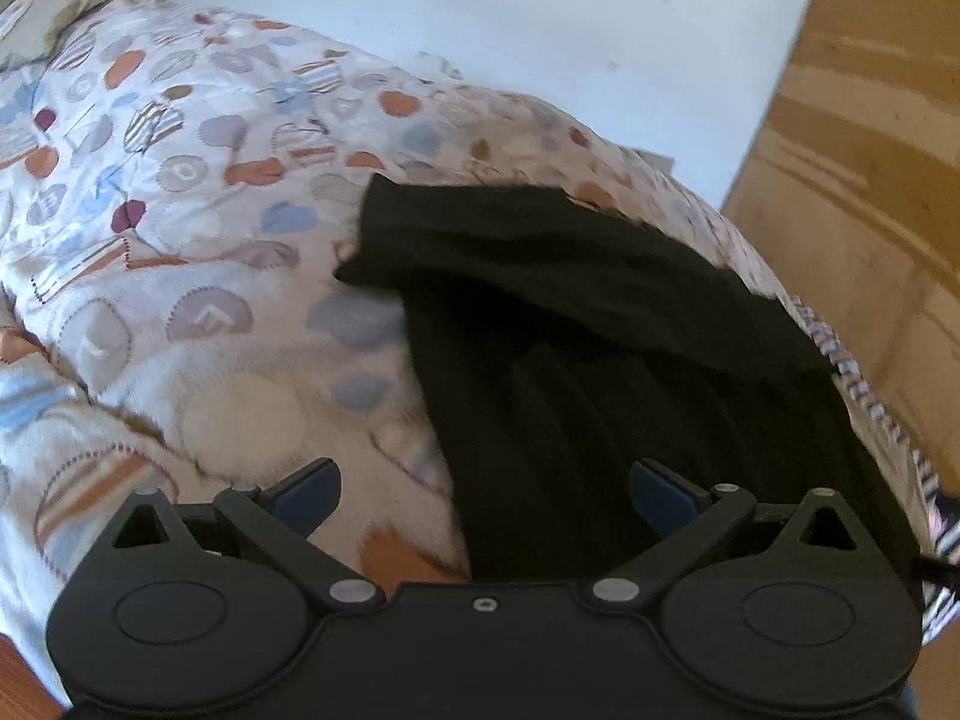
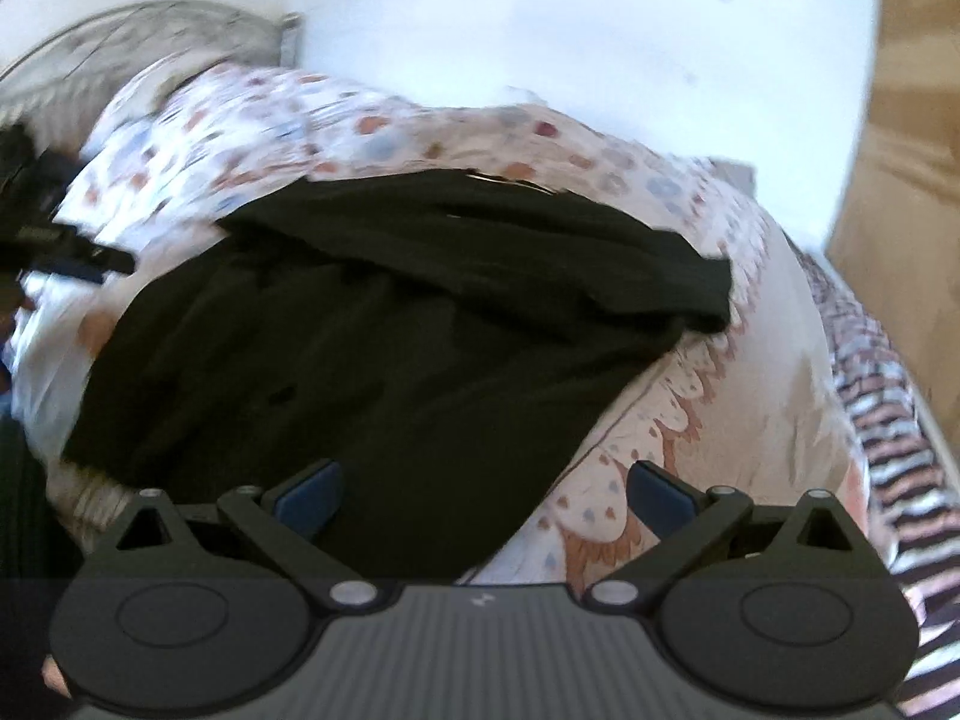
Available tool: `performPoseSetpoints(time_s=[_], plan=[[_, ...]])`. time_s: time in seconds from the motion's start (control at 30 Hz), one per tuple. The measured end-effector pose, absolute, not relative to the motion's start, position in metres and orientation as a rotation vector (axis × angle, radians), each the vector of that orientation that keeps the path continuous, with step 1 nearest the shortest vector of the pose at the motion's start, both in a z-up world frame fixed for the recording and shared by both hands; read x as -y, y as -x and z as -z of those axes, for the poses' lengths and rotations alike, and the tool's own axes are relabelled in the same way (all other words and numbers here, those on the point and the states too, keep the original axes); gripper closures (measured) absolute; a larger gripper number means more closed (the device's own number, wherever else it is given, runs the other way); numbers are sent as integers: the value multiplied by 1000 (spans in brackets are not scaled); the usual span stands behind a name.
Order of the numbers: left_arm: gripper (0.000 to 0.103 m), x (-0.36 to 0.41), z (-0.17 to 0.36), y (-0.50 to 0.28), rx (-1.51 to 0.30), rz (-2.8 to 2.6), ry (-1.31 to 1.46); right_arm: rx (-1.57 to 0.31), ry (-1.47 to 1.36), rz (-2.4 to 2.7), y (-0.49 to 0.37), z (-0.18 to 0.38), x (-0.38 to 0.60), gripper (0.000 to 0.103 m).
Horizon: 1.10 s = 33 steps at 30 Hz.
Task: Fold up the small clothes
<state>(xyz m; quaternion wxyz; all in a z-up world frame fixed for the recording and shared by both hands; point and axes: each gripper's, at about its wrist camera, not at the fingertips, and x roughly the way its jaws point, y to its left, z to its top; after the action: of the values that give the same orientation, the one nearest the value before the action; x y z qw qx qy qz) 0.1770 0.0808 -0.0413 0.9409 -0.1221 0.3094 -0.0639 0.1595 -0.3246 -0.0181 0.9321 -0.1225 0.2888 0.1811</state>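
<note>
A black garment (image 1: 600, 348) lies on a patterned bedspread (image 1: 180, 180), its far part folded over into a band. In the left wrist view it fills the right half, and my left gripper (image 1: 486, 495) is open above its left edge, holding nothing. In the right wrist view the garment (image 2: 372, 348) spreads across the centre and left. My right gripper (image 2: 486, 495) is open over its near right edge, holding nothing. The left gripper (image 2: 54, 240) shows blurred at the far left of the right wrist view.
The bedspread (image 2: 750, 408) covers a bed against a white wall (image 1: 540, 18). A wooden floor (image 1: 870, 210) lies beyond the bed's right edge. A grey patterned pillow (image 2: 150, 42) sits at the far left. A striped fabric edge (image 2: 888, 450) runs along the right side.
</note>
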Motion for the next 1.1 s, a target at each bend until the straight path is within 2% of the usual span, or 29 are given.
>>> performPoseSetpoints(time_s=[0.23,0.33,0.5,0.6,0.7,0.8,0.87,0.9,0.93,1.1], plan=[[1,-55,44,-154,-685,134,191,-542,481,-461,-114,16,302,0],[1,-48,46,-147,-696,140,182,-535,479,-485,-107,18,295,0],[1,-43,48,-139,-705,130,174,-585,207,-472,-115,12,297,2],[1,-45,55,-139,-730,96,169,-638,-19,-391,-125,12,301,9],[1,-48,62,-141,-757,63,165,-660,-126,-285,-134,18,290,15],[1,-47,61,-141,-761,64,158,-681,-52,-182,-139,26,275,40],[1,-47,59,-141,-760,68,157,-672,27,-132,-135,25,276,77],[1,-48,58,-140,-761,71,156,-669,2,-139,-132,23,284,85],[1,-48,58,-140,-759,74,154,-674,-52,-154,-130,18,297,91],[1,-49,53,-138,-744,105,167,-651,-202,-152,-112,-3,361,94]])
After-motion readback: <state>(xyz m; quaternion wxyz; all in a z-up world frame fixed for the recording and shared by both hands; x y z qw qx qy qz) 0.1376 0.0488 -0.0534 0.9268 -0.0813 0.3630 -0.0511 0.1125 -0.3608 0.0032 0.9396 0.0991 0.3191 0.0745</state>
